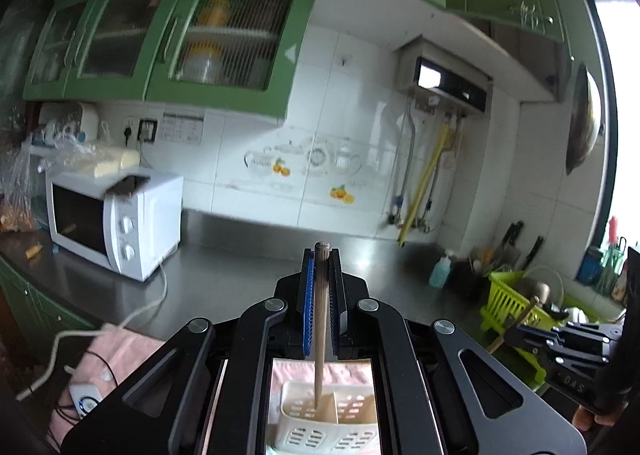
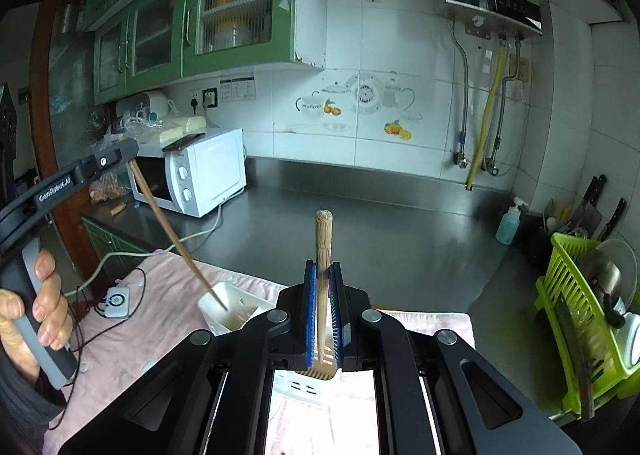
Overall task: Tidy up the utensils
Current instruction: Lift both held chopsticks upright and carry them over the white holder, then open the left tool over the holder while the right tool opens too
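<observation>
My left gripper (image 1: 321, 255) is shut on a thin wooden stick (image 1: 320, 319), held upright with its lower end inside the white slotted utensil caddy (image 1: 328, 423). In the right wrist view the same stick (image 2: 172, 231) slants down into the caddy (image 2: 228, 307), which sits on a pink towel (image 2: 152, 335). My right gripper (image 2: 323, 267) is shut on a wooden slotted spatula (image 2: 323, 251), handle up, its blade (image 2: 324, 365) low between the jaws, just right of the caddy. The right gripper also shows in the left wrist view (image 1: 516, 329).
A white microwave (image 2: 200, 175) stands at the left on the steel counter (image 2: 360, 223). A green dish rack (image 2: 580, 319) with a pot and knives is at the right. A blue soap bottle (image 2: 509, 225) stands by the wall. A small white device (image 2: 117, 301) with cables lies on the towel.
</observation>
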The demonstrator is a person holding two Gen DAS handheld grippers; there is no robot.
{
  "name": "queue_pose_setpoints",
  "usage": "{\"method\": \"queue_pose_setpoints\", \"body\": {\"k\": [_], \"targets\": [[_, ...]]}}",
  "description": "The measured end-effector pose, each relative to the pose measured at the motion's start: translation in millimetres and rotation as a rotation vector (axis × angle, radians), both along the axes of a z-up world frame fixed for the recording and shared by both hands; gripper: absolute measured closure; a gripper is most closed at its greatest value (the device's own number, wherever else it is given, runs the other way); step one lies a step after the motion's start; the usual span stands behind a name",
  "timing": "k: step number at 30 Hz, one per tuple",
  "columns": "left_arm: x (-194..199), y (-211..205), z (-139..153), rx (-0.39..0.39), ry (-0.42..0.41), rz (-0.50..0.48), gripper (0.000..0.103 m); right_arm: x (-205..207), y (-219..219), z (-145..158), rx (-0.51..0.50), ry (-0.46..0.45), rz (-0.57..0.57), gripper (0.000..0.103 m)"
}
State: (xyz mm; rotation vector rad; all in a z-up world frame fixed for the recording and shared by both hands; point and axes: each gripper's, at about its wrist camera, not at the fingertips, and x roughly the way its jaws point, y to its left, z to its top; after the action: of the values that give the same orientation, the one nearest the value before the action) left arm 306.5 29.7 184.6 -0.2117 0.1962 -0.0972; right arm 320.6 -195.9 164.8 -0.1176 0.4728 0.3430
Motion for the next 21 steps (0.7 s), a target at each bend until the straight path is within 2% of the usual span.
{"method": "queue_pose_setpoints", "body": {"k": [6,10,13,15,21], "targets": [[12,3,-22,-0.019,0.071,-0.005,0.097,17,3,-25,-0.005,0.054,-0.004,0.096],[13,1,-33,-0.005,0.109,-0.011,0.097,21,2,-35,0.006,0.080,0.002,0.096],[9,0,-39,0.009,0.123,-0.014,0.095,19,3,-37,0.003,0.074,-0.001,0.088],[4,0,-41,0.011,0.128,-0.019,0.093,14,2,-37,0.006,0.064,-0.003,0.071],[-16,1,-40,0.008,0.133,-0.021,0.085,-10,-2,-30,-0.009,0.034,-0.006,0.068]]}}
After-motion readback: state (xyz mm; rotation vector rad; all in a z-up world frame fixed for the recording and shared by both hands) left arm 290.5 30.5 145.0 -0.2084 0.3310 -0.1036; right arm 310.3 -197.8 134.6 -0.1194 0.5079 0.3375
